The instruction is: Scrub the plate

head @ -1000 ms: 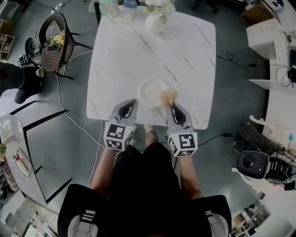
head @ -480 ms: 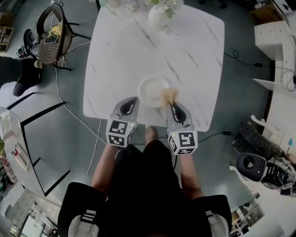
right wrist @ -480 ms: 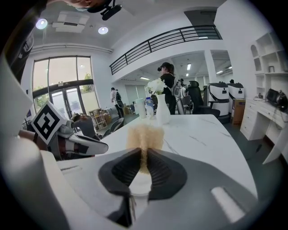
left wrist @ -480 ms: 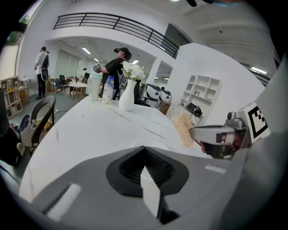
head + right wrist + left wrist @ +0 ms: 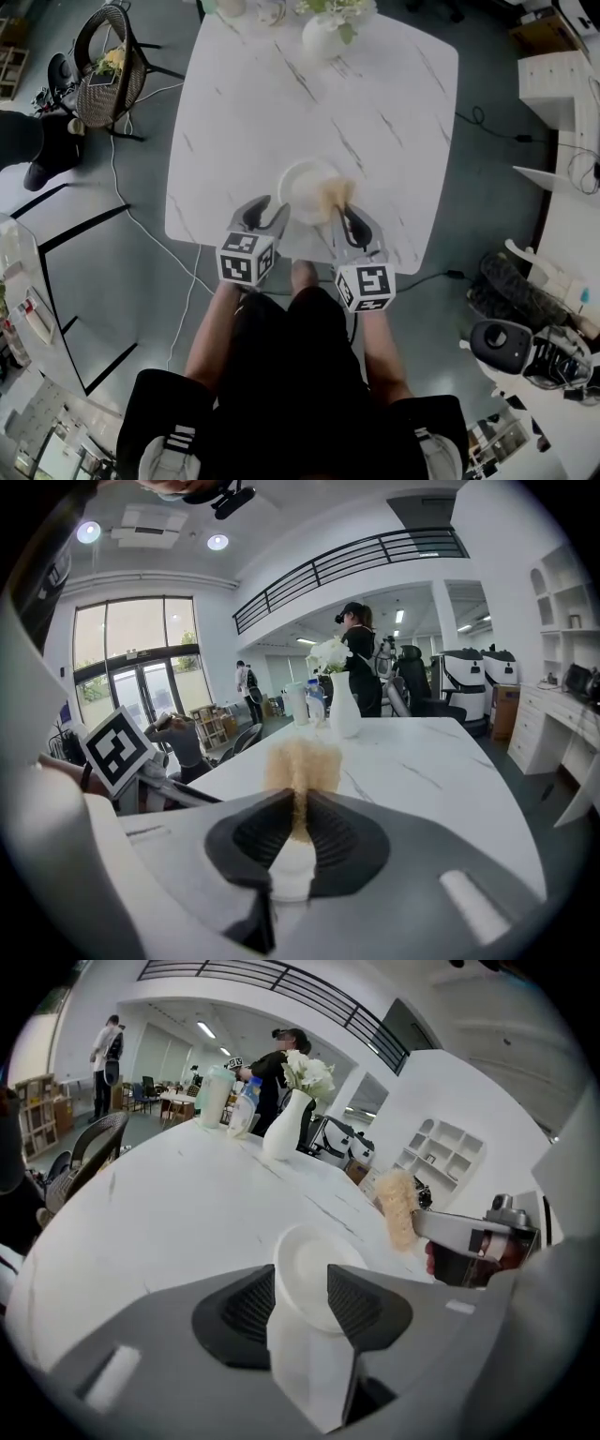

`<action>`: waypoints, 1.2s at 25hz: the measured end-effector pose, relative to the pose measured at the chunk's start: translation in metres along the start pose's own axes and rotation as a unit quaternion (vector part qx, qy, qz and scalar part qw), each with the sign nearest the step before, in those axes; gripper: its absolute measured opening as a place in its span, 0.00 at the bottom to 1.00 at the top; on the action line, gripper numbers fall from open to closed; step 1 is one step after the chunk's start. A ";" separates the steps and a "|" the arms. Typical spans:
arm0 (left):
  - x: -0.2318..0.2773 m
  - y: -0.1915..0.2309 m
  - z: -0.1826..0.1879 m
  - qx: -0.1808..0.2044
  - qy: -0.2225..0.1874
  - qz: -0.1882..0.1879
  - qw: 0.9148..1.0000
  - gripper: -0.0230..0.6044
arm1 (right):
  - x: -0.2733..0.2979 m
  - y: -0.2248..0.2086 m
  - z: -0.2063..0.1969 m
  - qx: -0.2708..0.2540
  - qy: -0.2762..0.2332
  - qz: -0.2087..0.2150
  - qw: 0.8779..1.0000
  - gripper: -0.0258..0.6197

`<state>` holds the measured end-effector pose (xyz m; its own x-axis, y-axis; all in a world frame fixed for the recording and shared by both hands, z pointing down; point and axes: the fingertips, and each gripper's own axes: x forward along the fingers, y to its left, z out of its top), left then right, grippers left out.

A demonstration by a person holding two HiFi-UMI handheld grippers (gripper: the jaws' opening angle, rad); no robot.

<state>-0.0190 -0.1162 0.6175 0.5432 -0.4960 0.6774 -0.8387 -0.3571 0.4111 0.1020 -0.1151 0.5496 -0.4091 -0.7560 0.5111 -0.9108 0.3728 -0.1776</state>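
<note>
**Getting Ready to Scrub**

The plate (image 5: 307,190) lies flat on the white surface (image 5: 281,103), at the side closest to the person. It looks white all over. I can see no dirt and no soap on it, so I cannot tell if any of it has been rubbed.

The left tongs (image 5: 300,1277) are at the near left side of the plate. Their jaws have just been opening and stand wide apart. The near edge of the plate sits in the gap between them, but the pads do not squeeze it. So the plate is not held.

The right tongs (image 5: 300,803) are at the near right side of the plate. They are clenched on a fluffy tan scrubber (image 5: 302,761), which sticks out past their tips. The scrubber is at the right rim of the plate. I cannot tell if it touches the plate.

I think the job is only at the start. The scrubber is in the tongs and up by the plate, so that part is done. Nearly all the rest is left. The left tongs likely need to close on the plate's edge to stop it sliding. Then the scrubber has to rub over the whole plate. A vase (image 5: 323,33) stands far behind the plate and plays no part.
</note>
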 end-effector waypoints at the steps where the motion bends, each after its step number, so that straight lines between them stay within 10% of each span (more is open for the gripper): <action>1: 0.003 0.000 -0.002 -0.004 0.004 -0.001 1.000 0.33 | 0.001 0.000 0.000 0.000 0.001 0.001 1.000 0.11; 30: 0.034 0.004 -0.024 -0.019 0.050 0.010 0.999 0.14 | 0.032 -0.001 -0.017 0.010 0.024 0.038 0.999 0.11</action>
<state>-0.0047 -0.1152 0.6572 0.5220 -0.4206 0.7420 -0.8509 -0.3169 0.4190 0.0909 -0.1312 0.5804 -0.4747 -0.6985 0.5355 -0.8781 0.4175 -0.2338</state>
